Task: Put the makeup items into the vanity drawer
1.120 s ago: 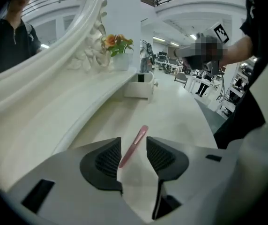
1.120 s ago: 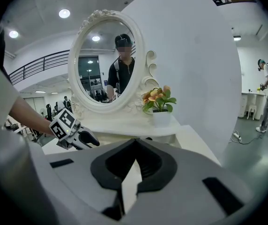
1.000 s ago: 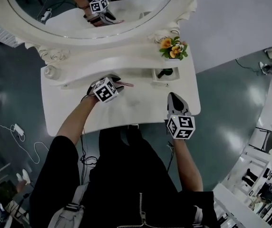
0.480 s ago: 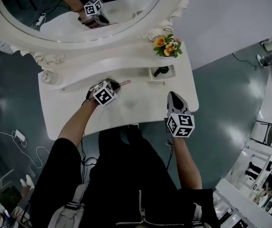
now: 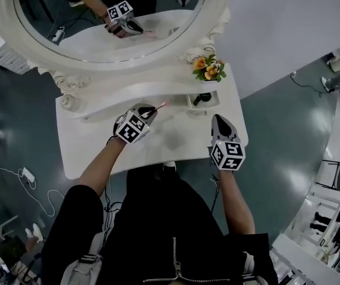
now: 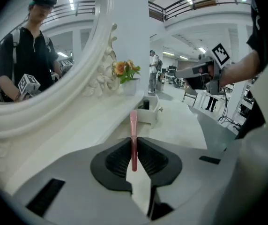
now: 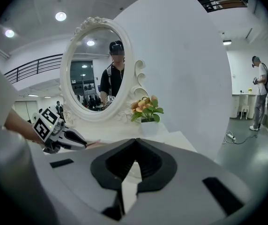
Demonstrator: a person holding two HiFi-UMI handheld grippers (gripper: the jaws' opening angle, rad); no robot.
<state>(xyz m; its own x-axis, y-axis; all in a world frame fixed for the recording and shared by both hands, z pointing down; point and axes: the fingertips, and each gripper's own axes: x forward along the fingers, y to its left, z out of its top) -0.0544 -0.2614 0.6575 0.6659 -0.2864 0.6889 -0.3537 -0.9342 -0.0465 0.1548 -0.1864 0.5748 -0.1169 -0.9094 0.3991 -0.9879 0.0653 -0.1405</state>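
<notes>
A slim pink makeup brush (image 6: 133,134) sticks out forward from my left gripper (image 6: 134,142), whose jaws have just been closing and now pinch its handle. From the head view that left gripper (image 5: 148,110) hangs above the middle of the white vanity top (image 5: 93,153), the brush (image 5: 159,107) aimed toward the small open drawer (image 5: 211,101) at the back right. A dark item (image 5: 201,98) lies in the drawer. My right gripper (image 5: 219,119) hovers near the vanity's right front corner, shut and empty (image 7: 135,140).
A pot of orange flowers (image 5: 208,69) stands just behind the drawer. The big oval mirror (image 5: 98,16) in its carved white frame rises at the back. A raised curved shelf (image 5: 116,94) runs along the rear of the top.
My left gripper has closed on the pink brush and lifted it off the vanity top. The right gripper has shifted only slightly.
</notes>
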